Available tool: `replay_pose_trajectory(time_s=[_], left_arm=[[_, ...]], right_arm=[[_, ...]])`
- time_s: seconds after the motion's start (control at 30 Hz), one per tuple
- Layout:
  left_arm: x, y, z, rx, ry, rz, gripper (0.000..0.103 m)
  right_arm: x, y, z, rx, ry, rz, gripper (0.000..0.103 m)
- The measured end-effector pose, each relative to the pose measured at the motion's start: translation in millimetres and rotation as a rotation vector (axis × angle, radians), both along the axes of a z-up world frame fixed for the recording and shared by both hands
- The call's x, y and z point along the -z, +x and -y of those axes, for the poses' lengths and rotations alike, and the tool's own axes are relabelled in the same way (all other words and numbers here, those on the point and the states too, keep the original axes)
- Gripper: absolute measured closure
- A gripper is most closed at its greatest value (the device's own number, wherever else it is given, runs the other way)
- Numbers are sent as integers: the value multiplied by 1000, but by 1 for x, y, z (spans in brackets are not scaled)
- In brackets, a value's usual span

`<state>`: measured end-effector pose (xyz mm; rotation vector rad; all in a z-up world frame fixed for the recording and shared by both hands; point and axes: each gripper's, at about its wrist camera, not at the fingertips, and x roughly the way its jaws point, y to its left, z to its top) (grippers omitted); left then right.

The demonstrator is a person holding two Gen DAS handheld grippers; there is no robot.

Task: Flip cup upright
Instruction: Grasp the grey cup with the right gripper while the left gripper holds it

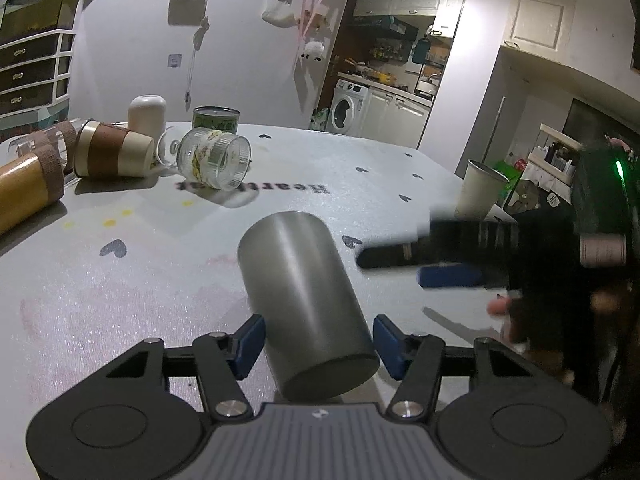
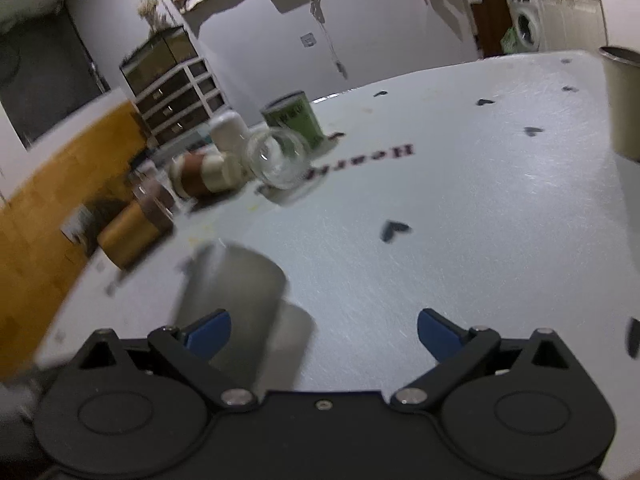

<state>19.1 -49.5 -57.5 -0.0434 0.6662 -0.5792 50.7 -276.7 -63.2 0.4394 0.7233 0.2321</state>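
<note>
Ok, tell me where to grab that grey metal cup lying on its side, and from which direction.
Grip the grey metal cup across its smooth cylindrical wall, near the end closest to the left gripper. It lies tilted on the table between that gripper's open blue fingers, so coming in along the table from the near end looks best. The straight sides suit a squeeze across the width, then a rotation upright.

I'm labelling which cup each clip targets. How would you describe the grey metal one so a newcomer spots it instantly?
Start at the pale tablecloth with dark hearts. The plain grey metal cup lies on its side in the near middle, between the open blue-padded fingers of the left tool. Unlike the brown-banded paper cup and clear glass cup toppled farther back, it is opaque, unmarked and alone.
</note>
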Motion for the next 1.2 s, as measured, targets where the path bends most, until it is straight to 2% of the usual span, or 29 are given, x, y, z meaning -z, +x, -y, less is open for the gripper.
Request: replay_pose_trajectory(time_s=[0.1, 0.2, 0.4, 0.5, 0.6, 0.7, 0.8, 1.0, 1.2], left_arm=[[0, 0, 0, 0, -1, -4, 43], [1, 1, 0, -2, 4, -8, 43], [2, 2, 0, -1, 8, -8, 43], [2, 1, 1, 0, 12, -4, 43], [2, 0, 1, -4, 19, 2, 43], [2, -1, 1, 5, 18, 6, 43], [2, -3, 3, 24, 18, 12, 43], [5, -4, 8, 61, 27, 18, 43], [12, -4, 14, 90, 51, 19, 43]], right_arm=[[-2, 24, -1, -59, 124, -72, 3], [3, 46, -8, -87, 171, -142, 8], [22, 83, -13, -123, 276, -339, 12], [25, 89, -13, -131, 318, -364, 16], [25, 92, -12, -139, 331, -379, 26], [20, 88, -10, -149, 315, -360, 27], [3, 75, -12, -162, 244, -283, 27], [-38, 37, -30, -209, 14, -86, 27], [-57, 1, -54, -281, -222, 63, 27]])
